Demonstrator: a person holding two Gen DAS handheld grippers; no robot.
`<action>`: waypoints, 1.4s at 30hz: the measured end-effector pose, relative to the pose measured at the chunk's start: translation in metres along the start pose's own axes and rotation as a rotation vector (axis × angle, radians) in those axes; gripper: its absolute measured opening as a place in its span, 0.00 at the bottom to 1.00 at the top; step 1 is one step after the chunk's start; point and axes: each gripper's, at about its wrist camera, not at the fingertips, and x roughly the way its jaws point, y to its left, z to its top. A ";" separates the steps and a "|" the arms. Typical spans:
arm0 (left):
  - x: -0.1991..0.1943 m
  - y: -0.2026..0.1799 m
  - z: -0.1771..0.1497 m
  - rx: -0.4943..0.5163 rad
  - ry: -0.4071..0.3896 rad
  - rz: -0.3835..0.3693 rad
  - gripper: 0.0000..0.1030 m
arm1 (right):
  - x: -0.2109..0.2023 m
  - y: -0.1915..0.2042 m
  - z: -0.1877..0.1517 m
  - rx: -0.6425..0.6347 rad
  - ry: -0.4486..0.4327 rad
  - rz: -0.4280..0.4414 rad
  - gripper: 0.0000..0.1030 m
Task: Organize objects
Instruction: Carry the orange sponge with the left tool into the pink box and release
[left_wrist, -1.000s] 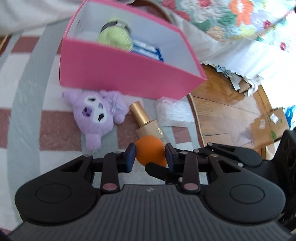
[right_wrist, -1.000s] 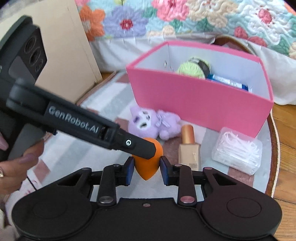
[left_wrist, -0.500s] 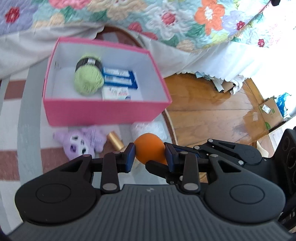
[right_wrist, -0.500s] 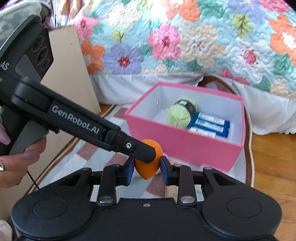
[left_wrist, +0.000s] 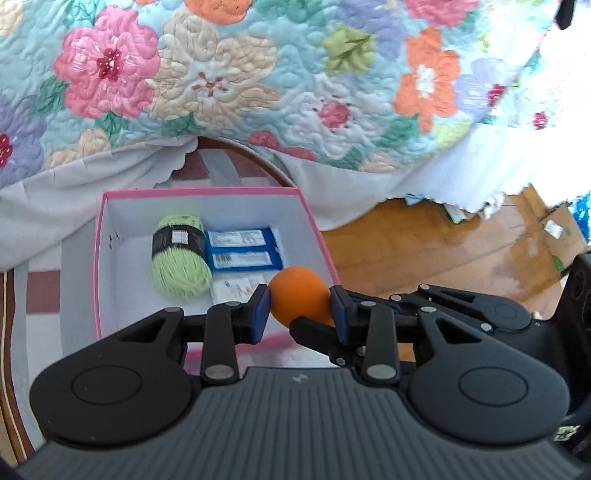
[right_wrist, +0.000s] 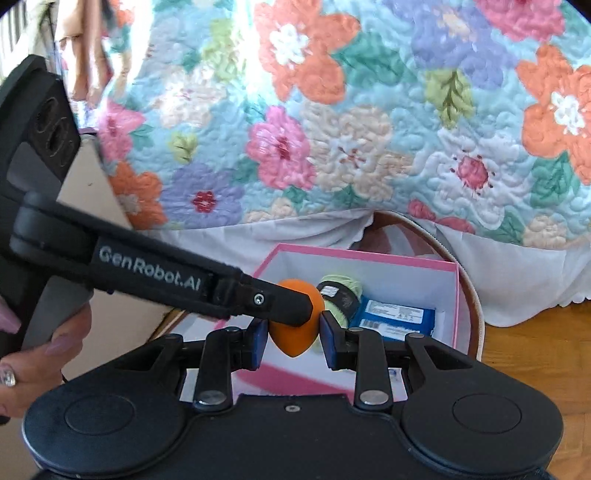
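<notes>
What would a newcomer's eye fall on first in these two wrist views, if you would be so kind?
First, the orange sponge, pinched at once by the left gripper and the right gripper, held above the near edge of the pink box. Inside the box lie a green yarn ball and blue packets beside it. Behind, a bright floral quilt fills the upper half of both views.
</notes>
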 end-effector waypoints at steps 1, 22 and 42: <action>0.008 0.003 0.003 -0.002 0.003 0.007 0.32 | 0.009 -0.005 0.003 0.007 0.018 -0.002 0.34; 0.148 0.071 0.010 -0.094 0.116 0.041 0.32 | 0.169 -0.060 -0.012 0.042 0.264 -0.087 0.34; 0.142 0.086 0.000 -0.112 0.067 0.129 0.35 | 0.157 -0.072 -0.023 0.053 0.213 -0.124 0.67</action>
